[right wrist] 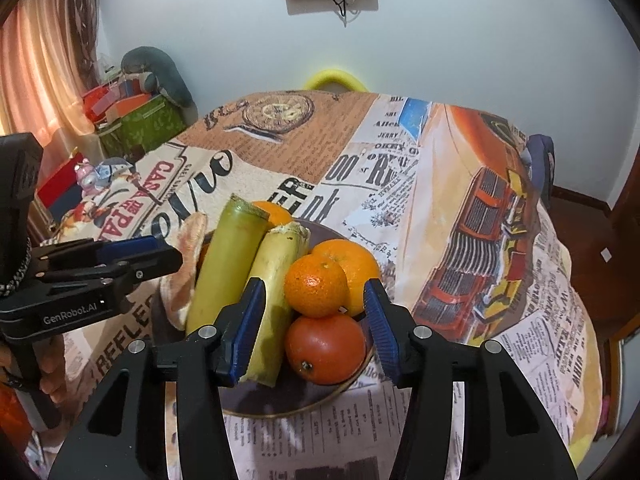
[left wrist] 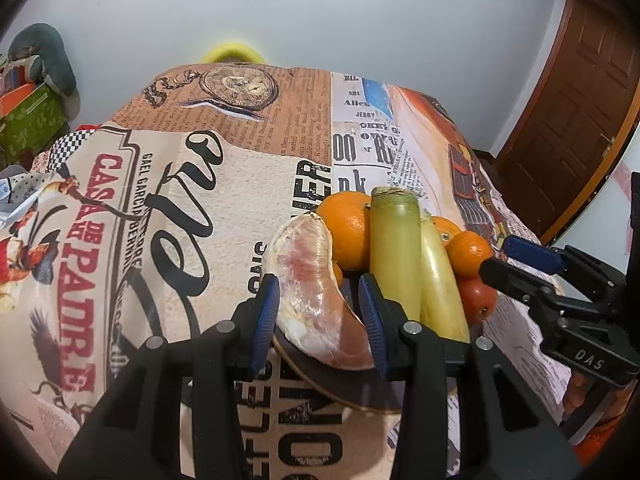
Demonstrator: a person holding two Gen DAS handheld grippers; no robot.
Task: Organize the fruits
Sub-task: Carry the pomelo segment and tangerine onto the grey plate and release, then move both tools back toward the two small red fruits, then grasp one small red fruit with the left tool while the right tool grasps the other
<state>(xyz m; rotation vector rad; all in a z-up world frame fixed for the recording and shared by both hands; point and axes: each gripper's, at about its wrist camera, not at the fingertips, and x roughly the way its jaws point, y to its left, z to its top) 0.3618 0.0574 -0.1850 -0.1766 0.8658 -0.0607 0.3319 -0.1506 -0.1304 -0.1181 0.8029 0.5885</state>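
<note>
A dark plate (left wrist: 320,376) on the table holds a peeled pomelo wedge (left wrist: 312,292), two green-yellow cane stalks (left wrist: 394,248), several oranges (left wrist: 348,228) and a red-orange fruit (right wrist: 324,348). My left gripper (left wrist: 318,308) is open, its blue pads on either side of the pomelo wedge, with a gap on the right side. My right gripper (right wrist: 316,320) is open around a small orange (right wrist: 316,288) on top of the pile; its left pad lies against the thinner stalk (right wrist: 276,284). The plate also shows in the right wrist view (right wrist: 280,404). Each gripper shows in the other's view.
The table wears a printed newspaper-style cloth (left wrist: 200,200). A yellow chair back (left wrist: 232,54) stands at the far edge. Boxes and a grey cushion (right wrist: 160,76) sit at the left, a wooden door (left wrist: 580,100) at the right.
</note>
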